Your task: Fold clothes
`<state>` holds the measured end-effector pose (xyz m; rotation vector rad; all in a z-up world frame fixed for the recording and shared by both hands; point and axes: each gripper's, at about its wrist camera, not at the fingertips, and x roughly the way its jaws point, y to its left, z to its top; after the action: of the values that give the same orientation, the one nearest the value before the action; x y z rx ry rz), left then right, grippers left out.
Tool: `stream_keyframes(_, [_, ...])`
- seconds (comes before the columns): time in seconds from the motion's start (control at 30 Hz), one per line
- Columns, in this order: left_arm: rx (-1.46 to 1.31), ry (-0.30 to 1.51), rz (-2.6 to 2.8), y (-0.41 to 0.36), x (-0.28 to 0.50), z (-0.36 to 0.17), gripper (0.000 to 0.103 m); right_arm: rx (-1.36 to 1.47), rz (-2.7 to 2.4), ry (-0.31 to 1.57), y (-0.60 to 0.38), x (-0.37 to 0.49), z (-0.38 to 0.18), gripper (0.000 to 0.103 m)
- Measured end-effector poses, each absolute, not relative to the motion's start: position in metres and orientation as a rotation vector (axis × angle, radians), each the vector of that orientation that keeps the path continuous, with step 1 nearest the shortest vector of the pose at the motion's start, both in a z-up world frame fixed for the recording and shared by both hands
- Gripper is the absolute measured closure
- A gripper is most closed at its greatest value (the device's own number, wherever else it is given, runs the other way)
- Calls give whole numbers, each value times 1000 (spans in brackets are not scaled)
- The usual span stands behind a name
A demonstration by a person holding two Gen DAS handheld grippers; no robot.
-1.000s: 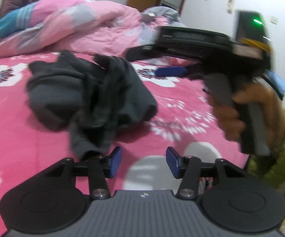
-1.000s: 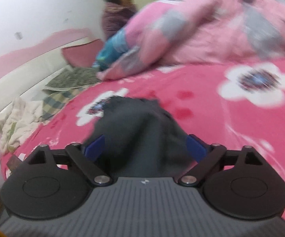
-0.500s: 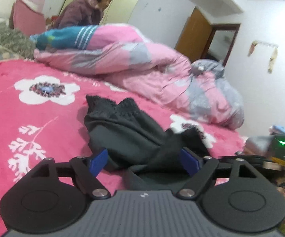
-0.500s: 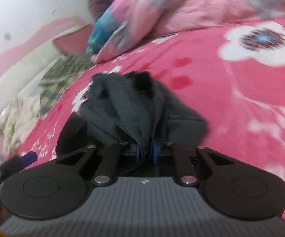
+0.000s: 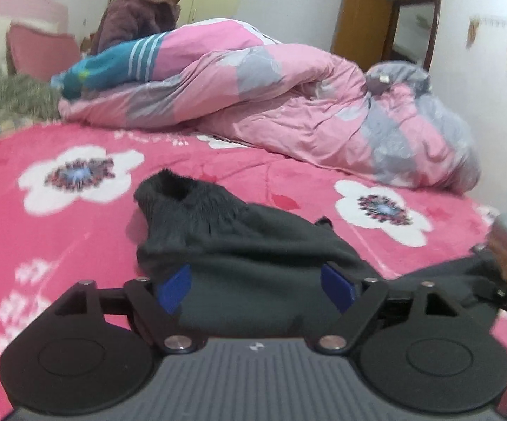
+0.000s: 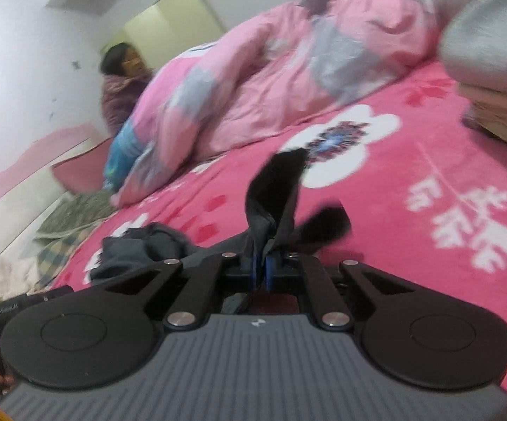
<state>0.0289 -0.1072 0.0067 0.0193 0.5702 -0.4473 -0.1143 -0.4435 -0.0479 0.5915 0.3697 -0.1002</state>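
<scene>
A dark grey garment (image 5: 239, 242) lies crumpled on the pink flowered bedspread (image 5: 60, 224). Its fleecy opening points toward the far side. My left gripper (image 5: 257, 286) hovers over the near part of the cloth. Its jaws are opening wide, and the blue pads (image 5: 174, 286) stand apart from the fabric between them. In the right wrist view my right gripper (image 6: 261, 268) is shut on a fold of the dark garment (image 6: 274, 196), which rises from the pads in a pinched ridge. More of the cloth trails left (image 6: 141, 245).
A rumpled pink and grey quilt (image 5: 271, 105) lies across the far side of the bed. A person in a purple coat (image 5: 137, 17) sits behind it. A stack of folded clothes (image 6: 495, 70) sits at the right. Pillows and blankets (image 6: 64, 231) lie at the left.
My right gripper closed on a fold of the garment and pulled it to the right. My left gripper widened its jaws and swung to face the quilt.
</scene>
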Motion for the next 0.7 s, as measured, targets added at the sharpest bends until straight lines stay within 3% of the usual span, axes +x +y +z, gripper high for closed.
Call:
stream_keyframes(0.2, [194, 603, -455, -166, 45, -8, 15, 552, -154, 439, -438, -108, -83, 97])
stream_keyframes(0.27, [226, 607, -469, -176, 46, -18, 26, 570, -142, 429, -440, -111, -92, 97])
stream_keyframes(0.43, [218, 657, -476, -179, 52, -37, 88, 571, -107, 385, -441, -120, -97, 97])
stream_keyframes(0.53, [167, 626, -435, -161, 50, -31, 99, 578, -98, 374, -441, -121, -97, 97])
stream_keyframes(0.7, [74, 568, -353, -116, 43, -7, 100, 617, -81, 360, -446, -125, -95, 96])
